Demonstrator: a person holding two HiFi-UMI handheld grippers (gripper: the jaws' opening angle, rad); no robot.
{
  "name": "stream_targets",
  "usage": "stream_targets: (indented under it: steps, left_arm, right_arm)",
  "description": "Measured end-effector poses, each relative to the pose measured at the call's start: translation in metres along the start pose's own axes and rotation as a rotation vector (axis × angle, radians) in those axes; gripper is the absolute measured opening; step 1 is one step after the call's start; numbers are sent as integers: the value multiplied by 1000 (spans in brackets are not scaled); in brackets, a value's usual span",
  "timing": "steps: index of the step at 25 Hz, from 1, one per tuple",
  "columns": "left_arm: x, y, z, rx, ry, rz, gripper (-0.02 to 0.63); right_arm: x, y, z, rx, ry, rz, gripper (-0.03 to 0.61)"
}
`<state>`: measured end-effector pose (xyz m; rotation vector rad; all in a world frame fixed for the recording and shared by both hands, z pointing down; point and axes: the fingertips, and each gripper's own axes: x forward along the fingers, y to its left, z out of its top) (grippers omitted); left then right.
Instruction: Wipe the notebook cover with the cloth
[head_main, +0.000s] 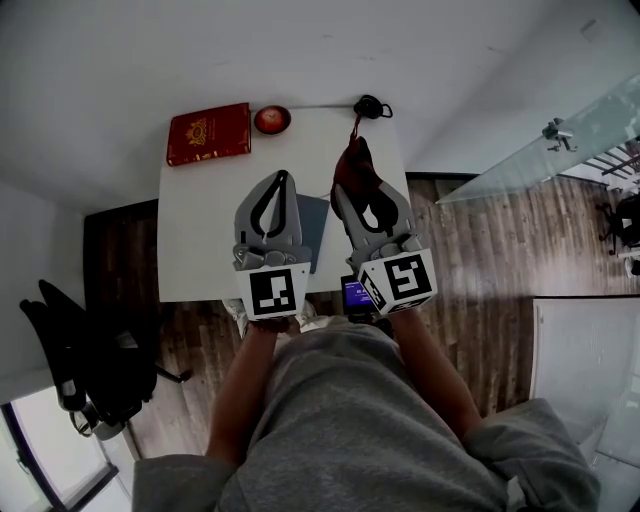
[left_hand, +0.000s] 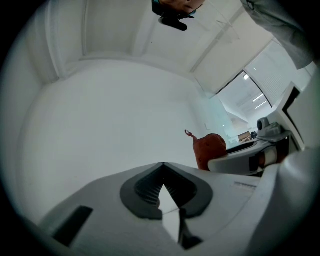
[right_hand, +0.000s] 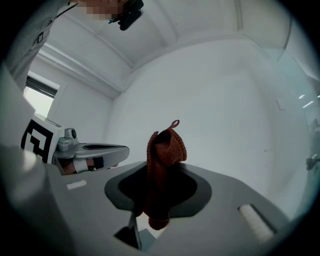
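The rust-red knitted cloth (right_hand: 167, 142) with a small hanging loop sits in the right claw (right_hand: 161, 170). Its jaws are clamped on the cloth's middle, so the top bunches above them and a tail droops below. Held raised over the white table (head_main: 200, 250), the cloth touches nothing, which reads as a carry before any wiping. The dark red hardcover notebook with a gold emblem (head_main: 208, 133), which I take to be the one to wipe, lies flat at the table's far-left corner. That is about eleven o'clock from both claws and well apart from the cloth. The left claw (left_hand: 162, 166) is at nine o'clock of the right one, its jaws pressed together on nothing, probably free to steady the cover. Under the two claws lies a flat grey-blue rectangular thing (head_main: 314, 225); what it is I cannot tell. A small round red bowl (head_main: 272, 119) sits just beside the notebook at its three o'clock. A black corded object (head_main: 370, 105) rests at the far edge.
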<state>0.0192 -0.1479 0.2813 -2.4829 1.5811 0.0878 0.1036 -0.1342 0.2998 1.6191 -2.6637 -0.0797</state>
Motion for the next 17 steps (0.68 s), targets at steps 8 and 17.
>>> stream_targets:
  steps: [8, 17]
  left_arm:
    - [1, -9, 1, 19, 1, -25, -12]
    - [-4, -7, -5, 37, 7, -27, -12]
  right_arm:
    - [-2, -4, 0, 22, 1, -2, 124]
    - [-1, -3, -8, 26, 21, 14, 121]
